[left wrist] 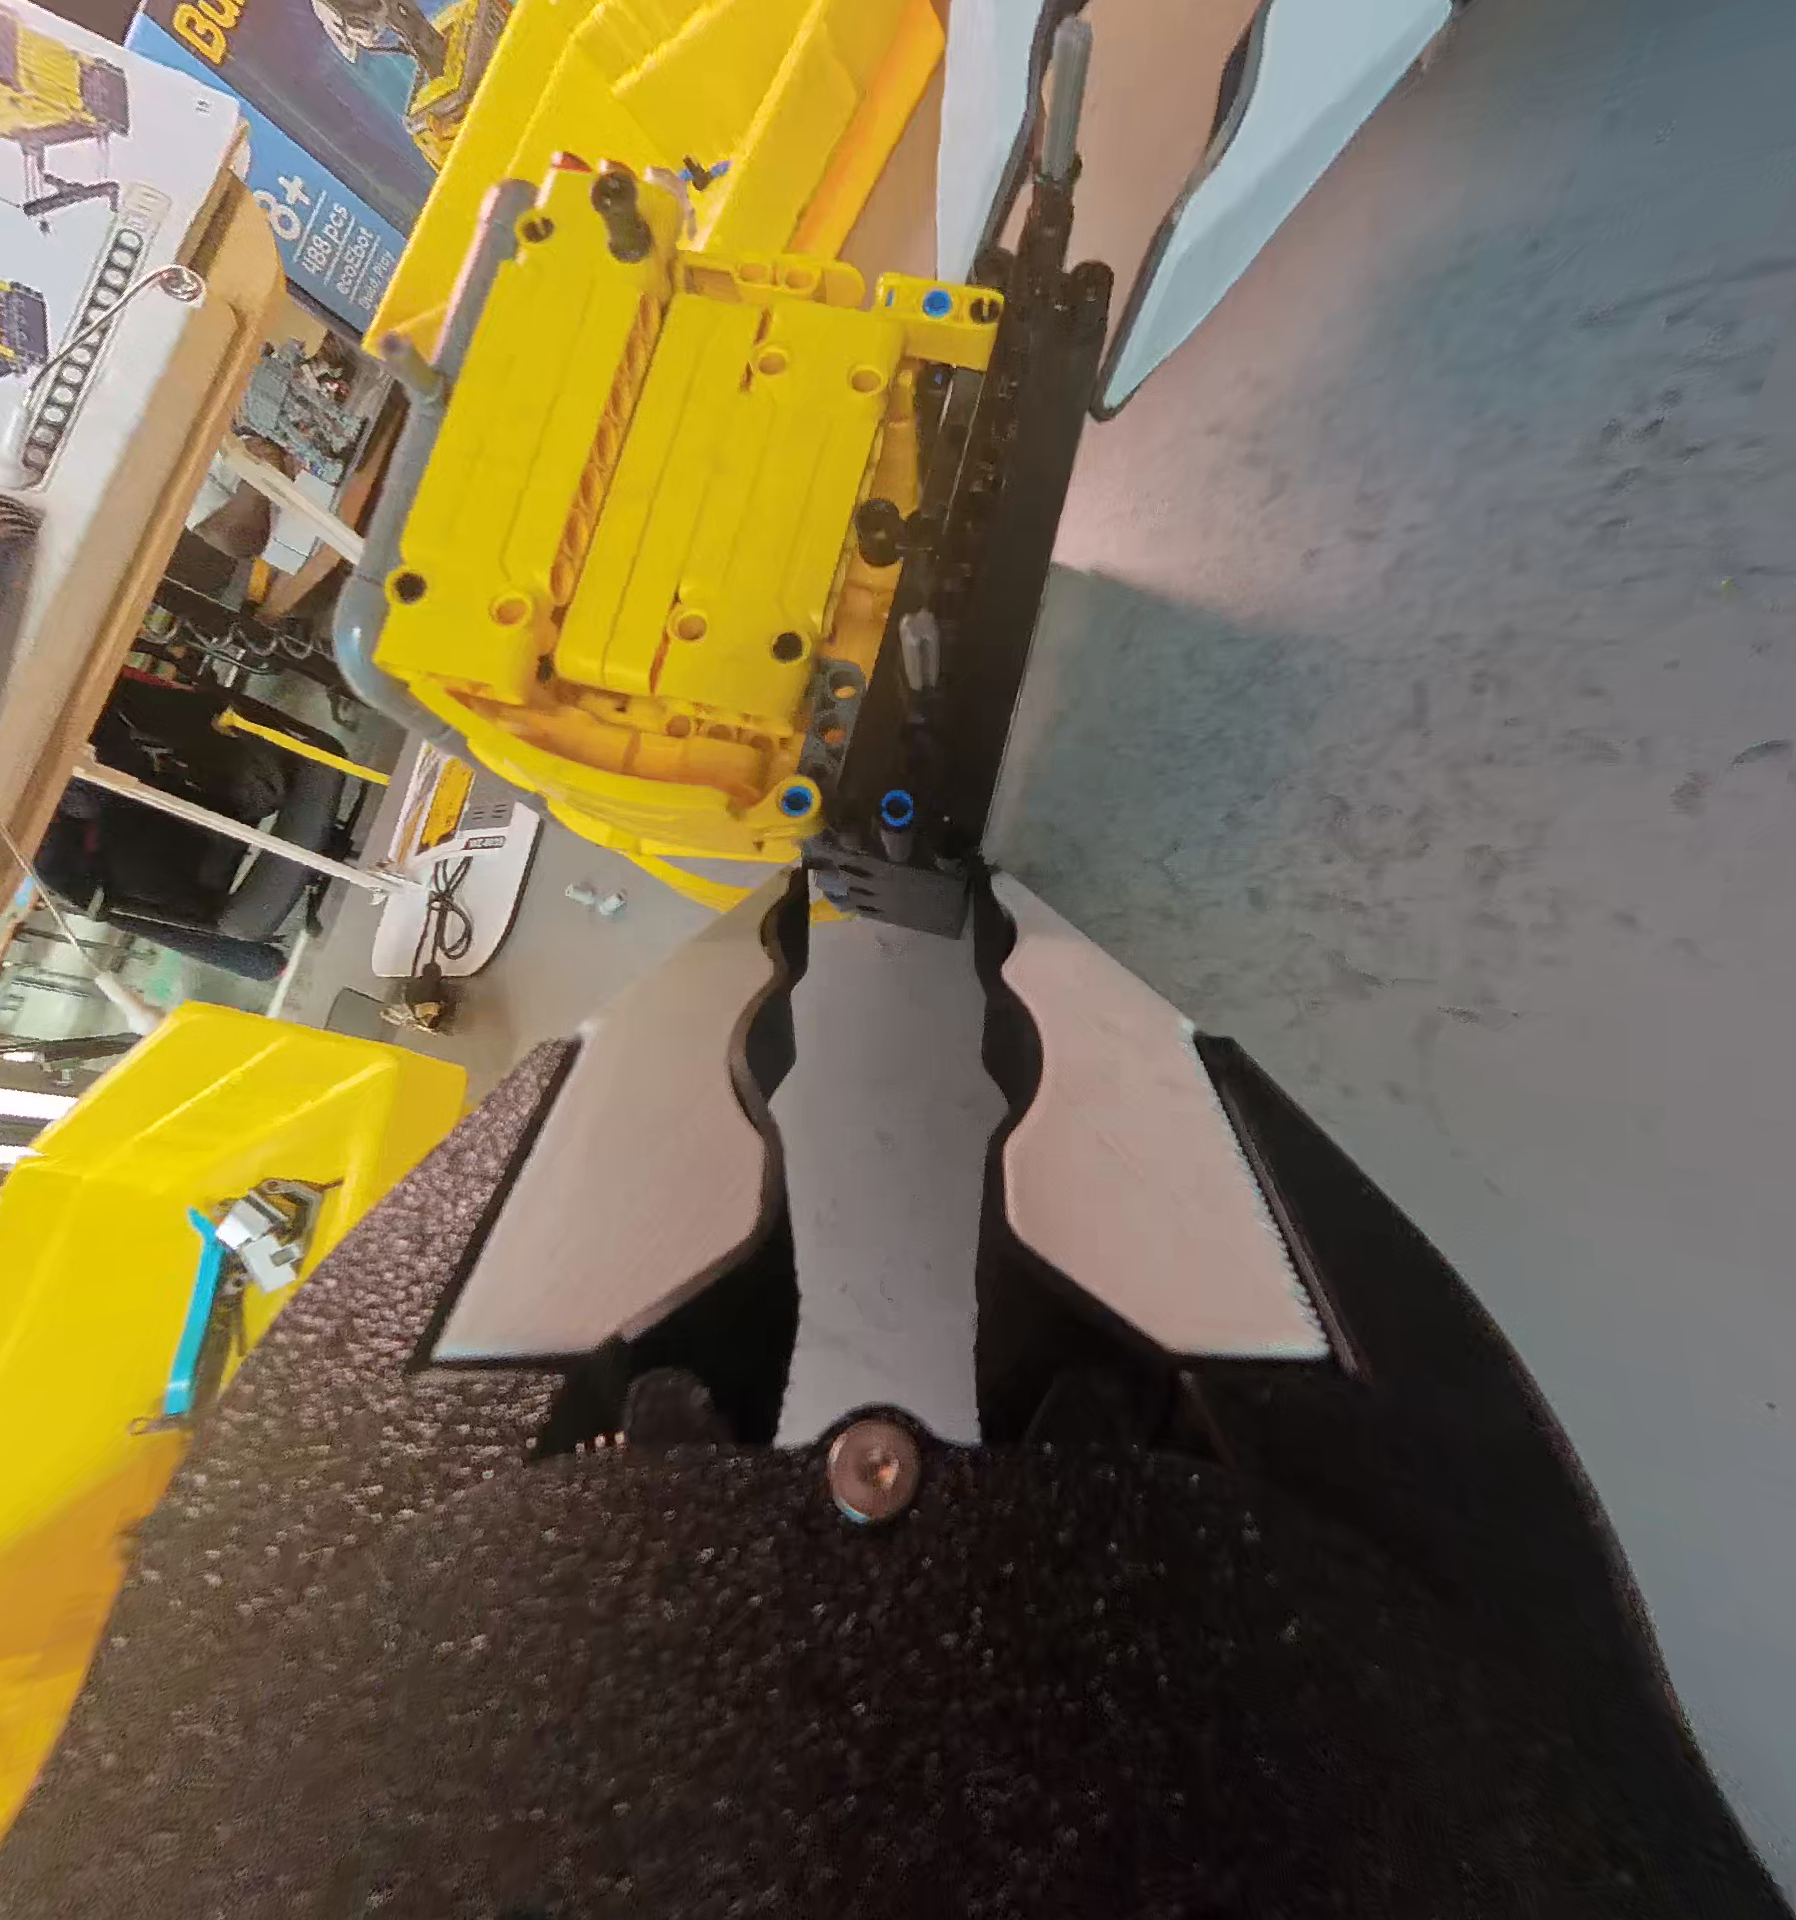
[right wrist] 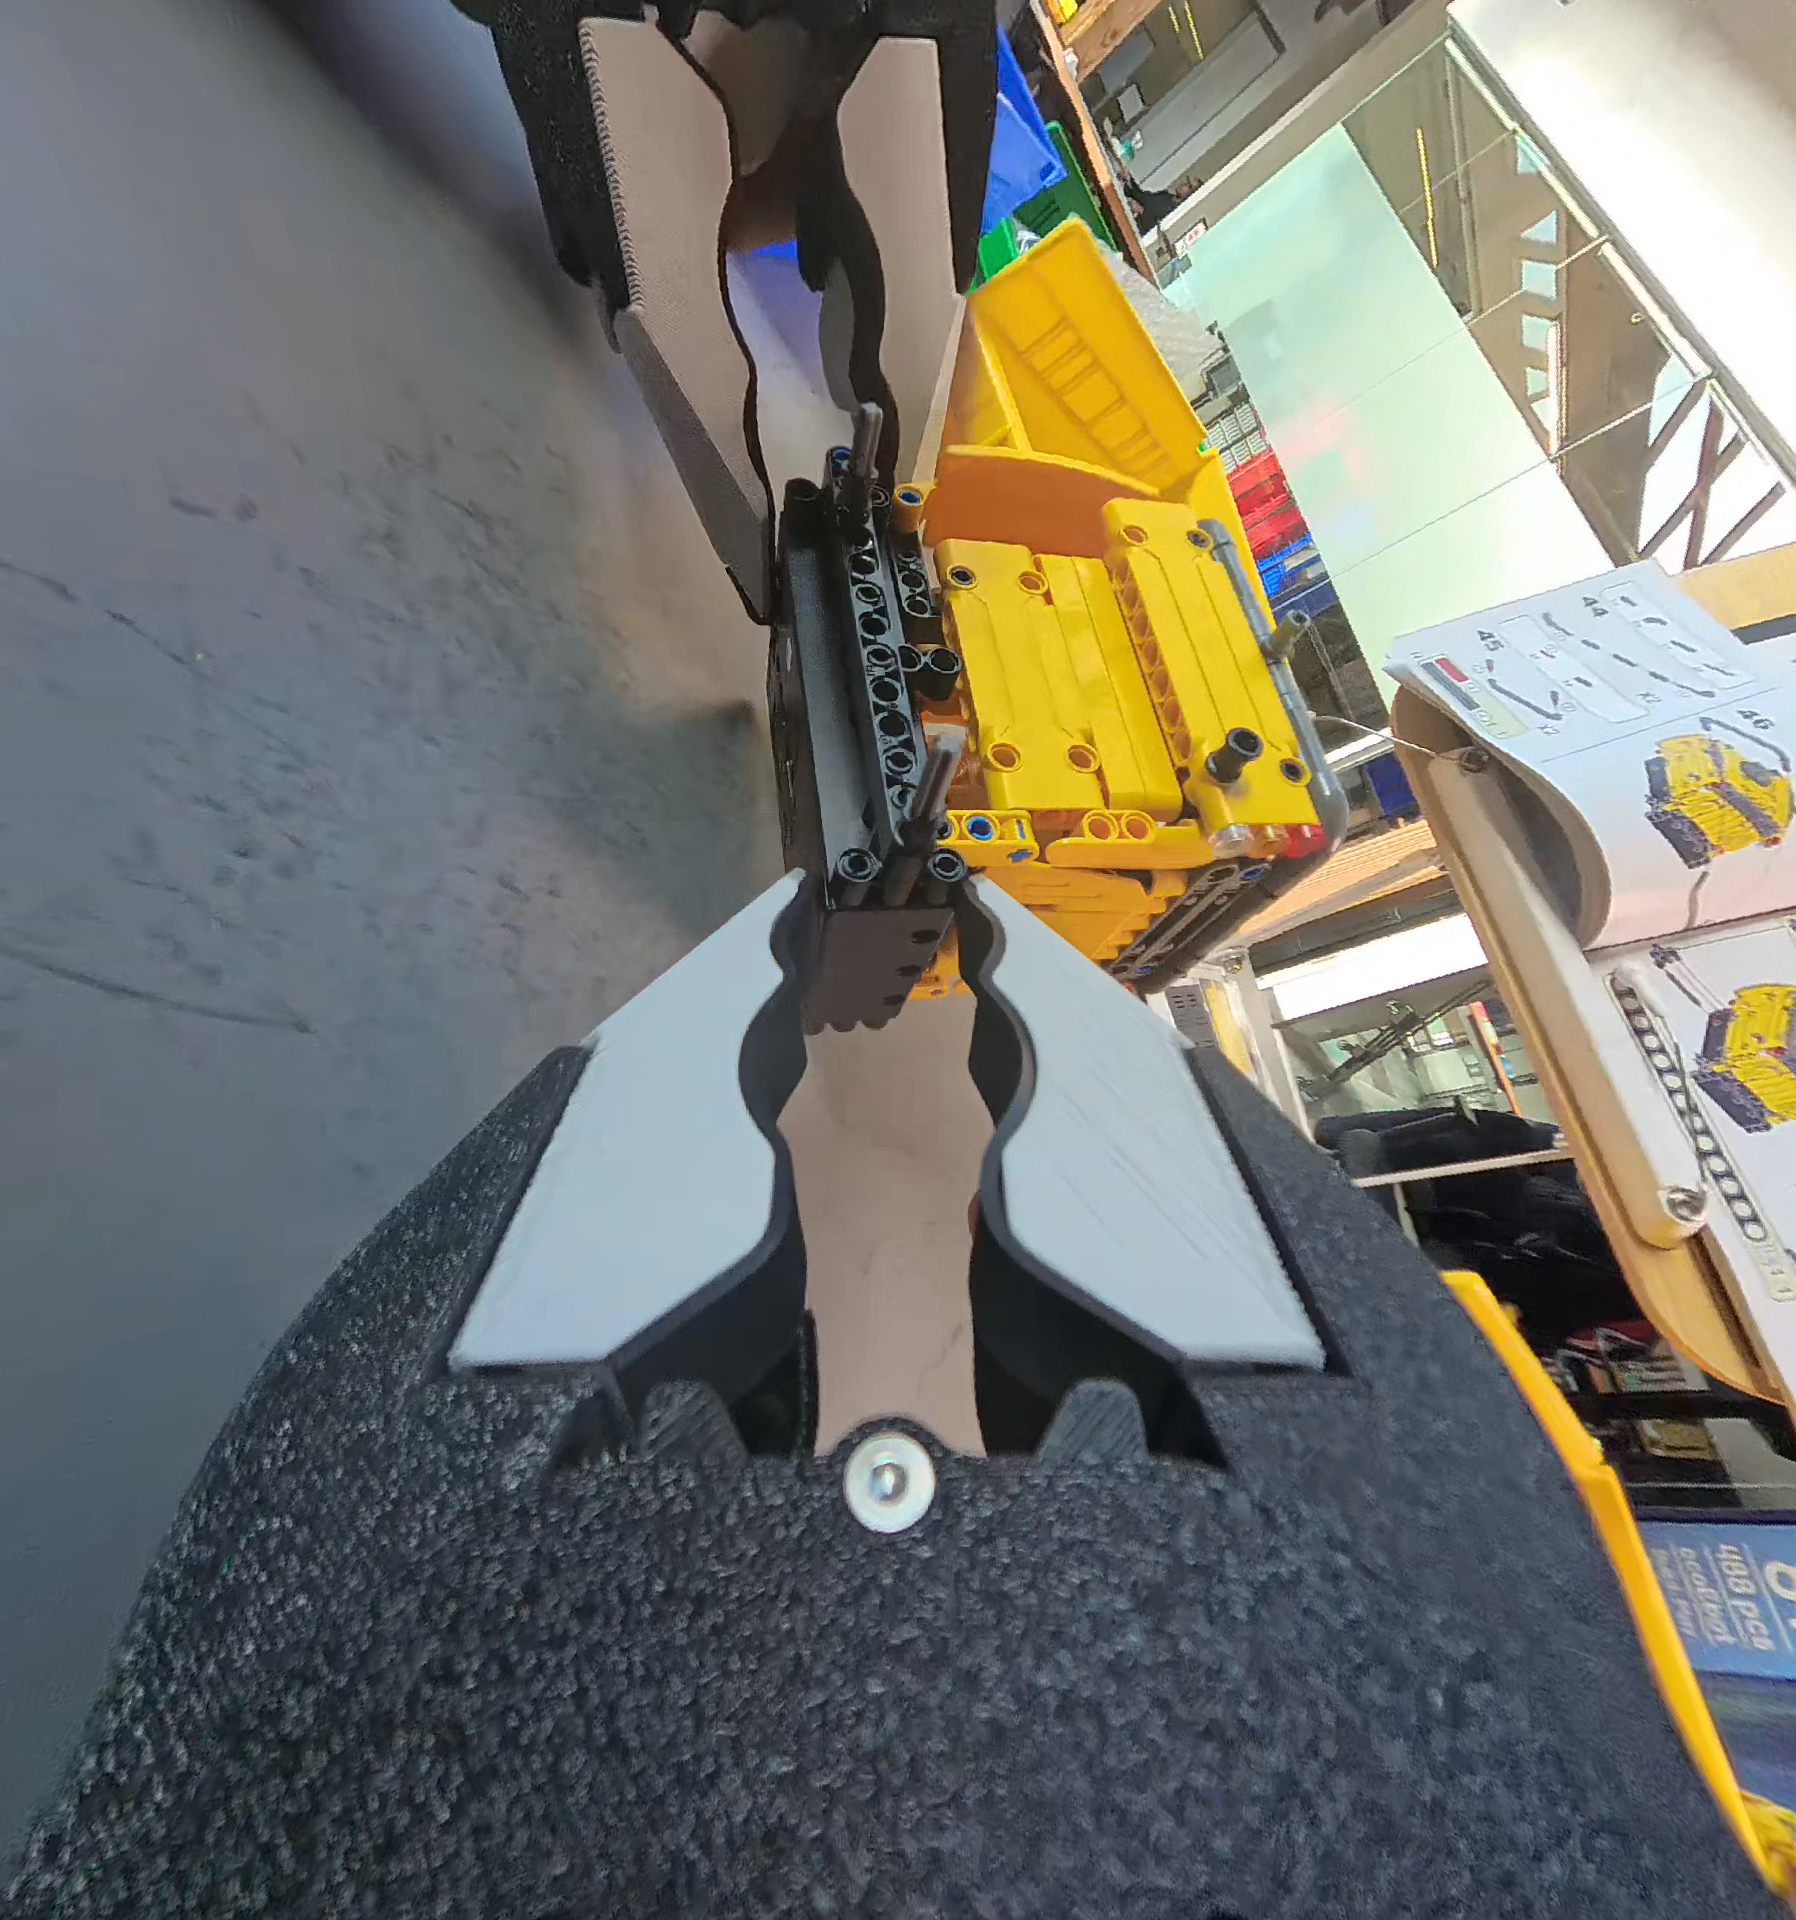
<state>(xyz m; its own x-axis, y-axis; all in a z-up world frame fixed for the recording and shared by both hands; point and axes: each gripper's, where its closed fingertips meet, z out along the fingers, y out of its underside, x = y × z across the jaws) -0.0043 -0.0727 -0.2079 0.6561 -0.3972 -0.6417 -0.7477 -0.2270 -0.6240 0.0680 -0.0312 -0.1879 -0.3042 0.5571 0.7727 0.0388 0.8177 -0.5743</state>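
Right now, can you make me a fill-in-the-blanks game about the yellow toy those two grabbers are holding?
1. The brick model is mostly ____ on its body.
2. The left gripper pinches the model's ____ coloured beam frame.
3. The right gripper is shut on the ____ end of that frame.
4. The open instruction booklet sits on a ____ stand.

Missing words: yellow; black; opposite; wooden

Counts across both wrist views

One yellow-and-black brick-built vehicle model [left wrist: 665,499], gripped at opposite ends of its black beam frame by two grippers: left gripper [left wrist: 889,883] and right gripper [right wrist: 878,894]. One open instruction booklet [right wrist: 1642,748], one blue set box [left wrist: 343,135], two yellow bins [left wrist: 146,1247] [left wrist: 728,94], one grey tabletop [left wrist: 1445,623].
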